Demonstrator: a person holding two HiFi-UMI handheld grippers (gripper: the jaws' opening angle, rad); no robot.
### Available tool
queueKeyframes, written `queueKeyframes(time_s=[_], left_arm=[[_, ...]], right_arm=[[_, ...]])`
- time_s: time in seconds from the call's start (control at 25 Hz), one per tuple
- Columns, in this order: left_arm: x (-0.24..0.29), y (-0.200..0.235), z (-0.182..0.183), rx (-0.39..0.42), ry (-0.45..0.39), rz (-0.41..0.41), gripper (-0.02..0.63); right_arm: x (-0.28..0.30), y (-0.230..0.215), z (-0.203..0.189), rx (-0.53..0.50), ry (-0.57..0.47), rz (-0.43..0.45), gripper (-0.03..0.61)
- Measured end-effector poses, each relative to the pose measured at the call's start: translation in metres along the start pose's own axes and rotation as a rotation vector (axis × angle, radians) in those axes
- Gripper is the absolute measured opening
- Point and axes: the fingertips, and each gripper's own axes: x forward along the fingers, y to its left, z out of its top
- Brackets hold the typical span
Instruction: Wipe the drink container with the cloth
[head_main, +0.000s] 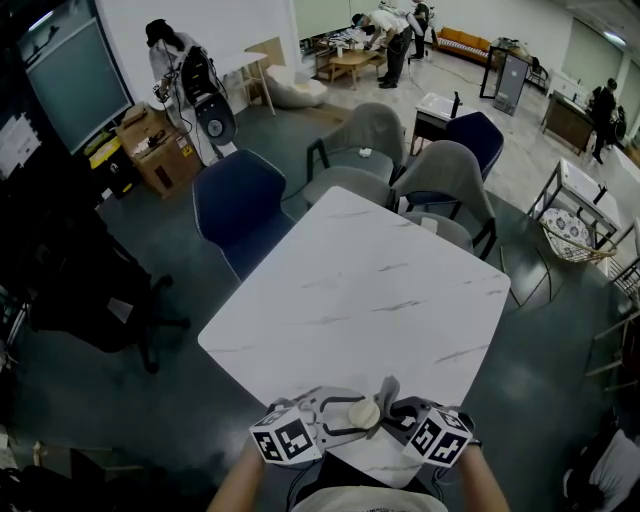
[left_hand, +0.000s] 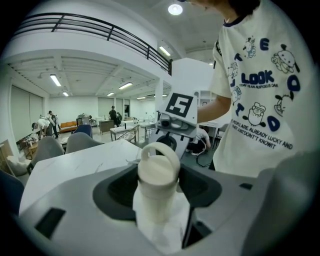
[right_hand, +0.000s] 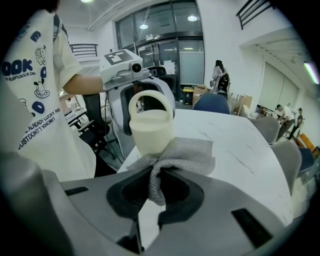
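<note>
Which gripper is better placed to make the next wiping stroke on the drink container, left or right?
Right. The right gripper is shut on the cloth, which lies against the drink container. The left gripper grips the container's body, so it should probably just steady it.

An open office — meeting table (head_main: 370, 290), padded chairs (head_main: 365, 140), orange sofa (head_main: 465, 43).

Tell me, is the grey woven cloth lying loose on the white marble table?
No, the grey woven cloth is pinched in the right gripper and bunched against the cream drink container.
</note>
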Motion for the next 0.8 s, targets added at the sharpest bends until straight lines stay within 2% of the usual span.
queueKeyframes(time_s=[0.48, 0.64, 0.8], left_arm=[[0.001, 0.001, 0.002, 0.007, -0.014, 0.006, 0.262], [0.002, 0.001, 0.006, -0.011, -0.036, 0.037, 0.264], [0.001, 0.001, 0.005, -0.072, -0.049, 0.113, 0.264]], right_arm=[[0.038, -0.003, -0.030, 0.040, 0.052, -0.001, 0.046], [0.051, -0.002, -0.041, 0.056, 0.065, 0.002, 0.046], [0.058, -0.001, -0.047, 0.075, 0.073, 0.000, 0.046]])
